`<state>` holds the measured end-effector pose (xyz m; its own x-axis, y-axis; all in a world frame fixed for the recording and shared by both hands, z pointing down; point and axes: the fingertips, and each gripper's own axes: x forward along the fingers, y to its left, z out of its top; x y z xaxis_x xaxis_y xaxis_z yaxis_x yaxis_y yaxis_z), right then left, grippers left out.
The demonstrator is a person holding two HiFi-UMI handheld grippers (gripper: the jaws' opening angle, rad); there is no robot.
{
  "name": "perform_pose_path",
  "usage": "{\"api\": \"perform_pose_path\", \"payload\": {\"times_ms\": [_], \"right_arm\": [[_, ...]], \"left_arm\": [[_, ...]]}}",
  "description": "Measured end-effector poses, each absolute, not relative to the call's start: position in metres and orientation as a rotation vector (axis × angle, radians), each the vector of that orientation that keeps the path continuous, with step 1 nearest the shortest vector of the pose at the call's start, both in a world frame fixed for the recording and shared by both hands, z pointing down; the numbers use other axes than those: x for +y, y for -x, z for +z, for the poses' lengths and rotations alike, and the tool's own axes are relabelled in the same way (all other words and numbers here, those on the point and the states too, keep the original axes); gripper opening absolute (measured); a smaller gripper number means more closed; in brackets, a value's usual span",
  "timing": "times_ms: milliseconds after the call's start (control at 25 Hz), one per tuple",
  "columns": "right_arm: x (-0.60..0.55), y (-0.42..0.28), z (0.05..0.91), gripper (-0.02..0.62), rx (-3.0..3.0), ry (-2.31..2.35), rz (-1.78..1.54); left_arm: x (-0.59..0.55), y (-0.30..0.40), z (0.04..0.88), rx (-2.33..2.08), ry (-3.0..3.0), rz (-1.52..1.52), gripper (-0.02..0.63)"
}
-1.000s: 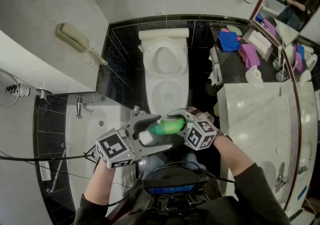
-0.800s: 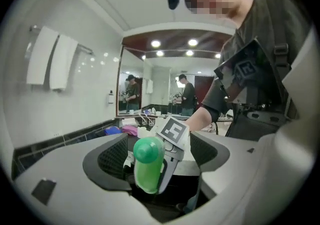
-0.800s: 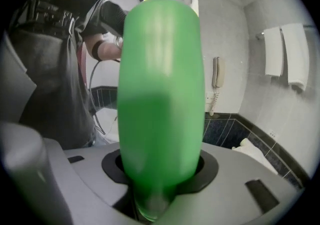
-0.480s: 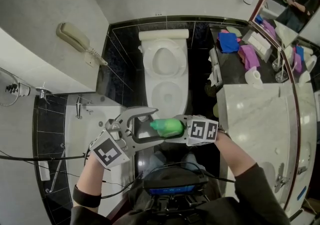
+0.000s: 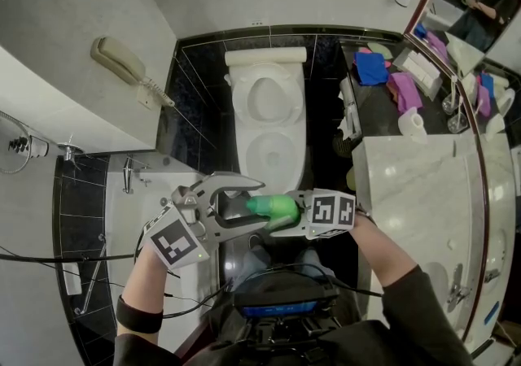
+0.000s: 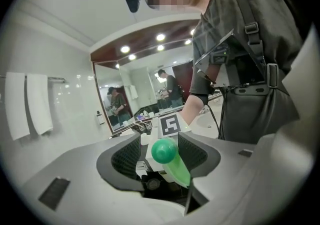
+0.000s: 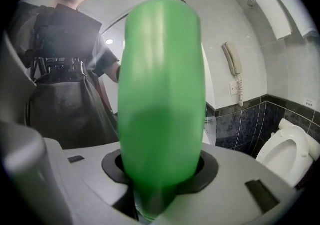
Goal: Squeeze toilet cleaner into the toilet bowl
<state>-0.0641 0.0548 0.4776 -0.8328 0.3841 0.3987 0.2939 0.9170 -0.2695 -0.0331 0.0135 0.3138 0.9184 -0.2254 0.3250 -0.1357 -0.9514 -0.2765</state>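
Bathroom, right jaws gripping green bottle [image 5: 277, 208], left jaws closing, apart around cap [image 6: 164, 151]

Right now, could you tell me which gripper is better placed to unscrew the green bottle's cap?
Probably the left gripper: its jaws, having just been closing, flank the cap; the right gripper clamps the bottle.

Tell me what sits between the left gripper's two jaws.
The green bottle's cap, seen in the left gripper view. The left gripper has just been closing its jaws round it; a gap shows on one side.
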Motion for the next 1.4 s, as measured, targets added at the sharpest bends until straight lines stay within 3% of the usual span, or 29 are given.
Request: {"api": "perform_pose_path", "payload": {"times_ms": [200,400,840,1080,1400], "right_arm": [[0.052,0.064,0.477,0.189,-2.629,0.474,0.263],[0.039,0.064,0.481,0.189,-2.628,0.379,0.173],[-0.014,0.052,0.5,0.189,-2.54,-0.03,-0.35],[-0.018,0.047,0.508,0.189,-2.497,-0.064,-0.437],[-0.007,0.046,0.513,0.189,-2.497,-0.021,-0.407]], "left_arm": [[0.015,0.031,0.319,0.249,2.858,-0.548,0.158],[0.013,0.032,0.32,0.271,2.926,-0.557,0.153],[0.013,0.035,0.339,0.578,3.312,-0.519,0.15],[0.012,0.044,0.36,0.829,3.541,-0.405,0.15],[0.022,0.042,0.363,0.757,3.489,-0.431,0.165]]}}
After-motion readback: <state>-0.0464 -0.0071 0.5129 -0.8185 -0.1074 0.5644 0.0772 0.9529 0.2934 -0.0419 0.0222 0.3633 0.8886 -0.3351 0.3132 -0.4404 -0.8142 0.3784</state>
